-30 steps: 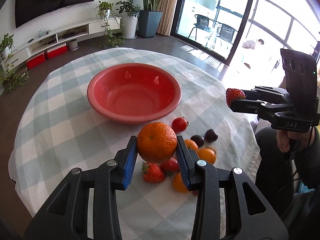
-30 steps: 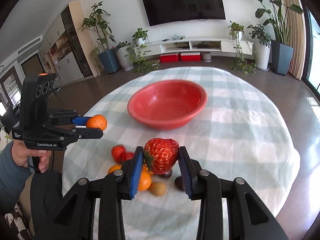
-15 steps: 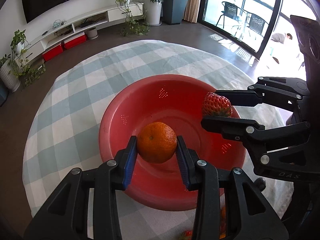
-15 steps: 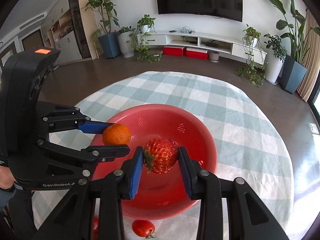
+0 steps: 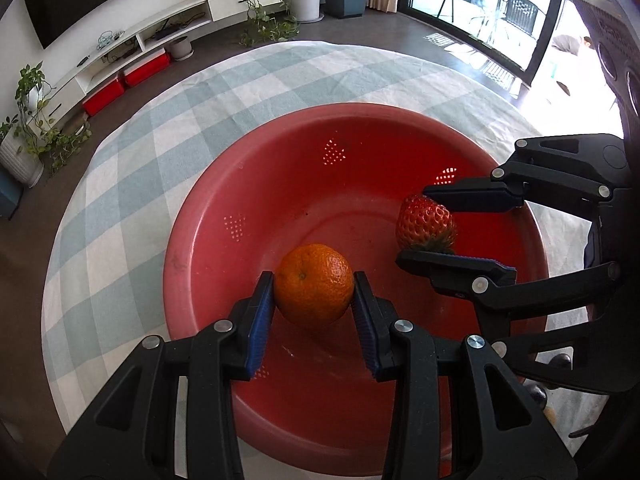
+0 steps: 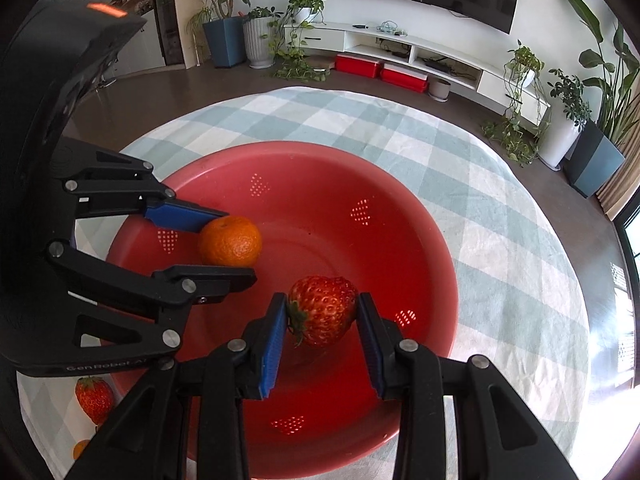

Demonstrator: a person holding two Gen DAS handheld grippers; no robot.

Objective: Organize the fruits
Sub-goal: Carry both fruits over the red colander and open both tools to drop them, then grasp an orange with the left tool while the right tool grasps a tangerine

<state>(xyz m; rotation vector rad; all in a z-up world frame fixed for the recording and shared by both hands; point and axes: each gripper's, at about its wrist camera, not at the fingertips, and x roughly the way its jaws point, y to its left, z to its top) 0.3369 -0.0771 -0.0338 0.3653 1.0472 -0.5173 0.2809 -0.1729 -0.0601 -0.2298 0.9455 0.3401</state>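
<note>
A: Daylight is pouring in from the glass doors (image 5: pixel 500 12) at upper right, blowing out there.
B: Fisheye is bending every edge; corners are going black, centre staying sharp.

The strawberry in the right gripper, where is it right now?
The strawberry is clamped in the right gripper, over the red bowl, right of the orange in the left gripper.

"GenRobot.AI" stands on the left hand-held gripper (image 6: pixel 224 246) body.

Both tongs angled steeply down, side by side: left tongs (image 5: pixel 314 294) and right tongs (image 6: pixel 322 312) each clamped on something.
</note>
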